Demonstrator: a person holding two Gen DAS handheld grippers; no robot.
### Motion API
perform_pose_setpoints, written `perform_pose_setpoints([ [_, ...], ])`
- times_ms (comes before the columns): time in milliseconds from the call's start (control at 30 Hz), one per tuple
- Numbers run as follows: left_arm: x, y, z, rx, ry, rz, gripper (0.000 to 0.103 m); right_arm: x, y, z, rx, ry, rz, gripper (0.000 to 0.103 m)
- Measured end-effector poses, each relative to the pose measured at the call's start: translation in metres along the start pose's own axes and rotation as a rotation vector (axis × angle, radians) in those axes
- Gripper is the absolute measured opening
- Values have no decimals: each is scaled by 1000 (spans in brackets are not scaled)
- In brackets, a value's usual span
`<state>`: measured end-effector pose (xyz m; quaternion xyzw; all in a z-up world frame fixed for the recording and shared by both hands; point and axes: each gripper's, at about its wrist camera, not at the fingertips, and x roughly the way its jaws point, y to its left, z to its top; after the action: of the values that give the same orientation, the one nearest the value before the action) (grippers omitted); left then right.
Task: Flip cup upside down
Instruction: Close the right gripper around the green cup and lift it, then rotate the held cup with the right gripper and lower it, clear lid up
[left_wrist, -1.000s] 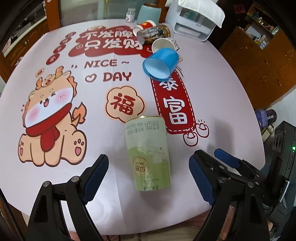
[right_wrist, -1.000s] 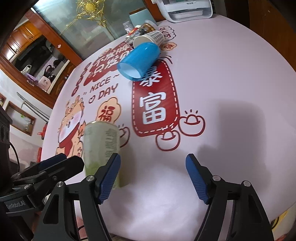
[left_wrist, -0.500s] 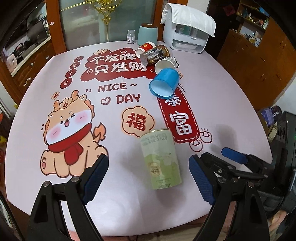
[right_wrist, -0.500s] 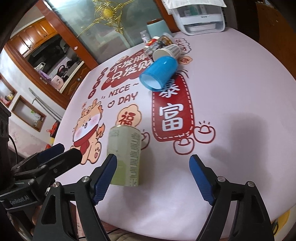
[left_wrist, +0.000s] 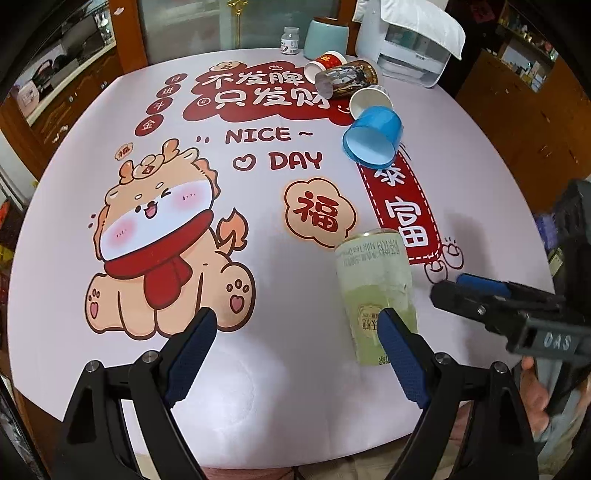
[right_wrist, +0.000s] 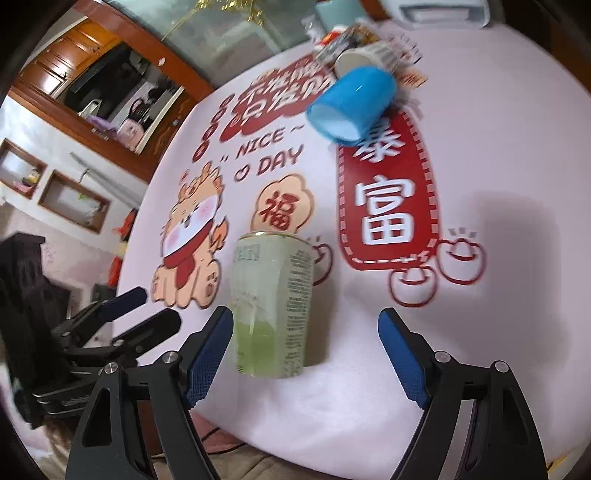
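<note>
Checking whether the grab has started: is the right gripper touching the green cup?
Apart. The left wrist view shows a strip of bare tablecloth between the right gripper and the green cup.

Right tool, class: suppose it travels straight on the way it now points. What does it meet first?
Probably the green cup. It stands upright just ahead of the open right tool, nearer its left finger. Depth is unclear; beyond lies the blue cup.
</note>
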<state>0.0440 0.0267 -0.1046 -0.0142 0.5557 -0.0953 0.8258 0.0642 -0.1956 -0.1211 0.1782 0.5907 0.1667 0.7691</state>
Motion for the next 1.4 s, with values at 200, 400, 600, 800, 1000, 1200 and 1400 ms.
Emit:
perform_pose_setpoints([
  [200, 1, 11, 0, -4, -2, -3, 87, 28, 14, 27, -54, 120, 7, 82],
  [400, 9, 22, 0, -30, 19, -23, 87, 63, 21, 35, -40, 259, 6, 82],
  [600, 16, 23, 0, -26, 35, -29, 87, 84, 18, 38, 20, 307, 43, 77],
  [800, 18, 22, 1, -31, 37, -31, 87, 95, 16, 35, 47, 321, 106, 61],
  [1000, 17, 19, 1, -23, 32, -25, 87, 79, 19, 25, 18, 223, 92, 57],
  [1200, 14, 16, 4, -42, -2, -15, 87, 42, 16, 9, -7, -76, 58, 57],
  [1400, 13, 17, 7, -92, -46, -13, 87, 13, 16, -3, -33, -431, -25, 57],
])
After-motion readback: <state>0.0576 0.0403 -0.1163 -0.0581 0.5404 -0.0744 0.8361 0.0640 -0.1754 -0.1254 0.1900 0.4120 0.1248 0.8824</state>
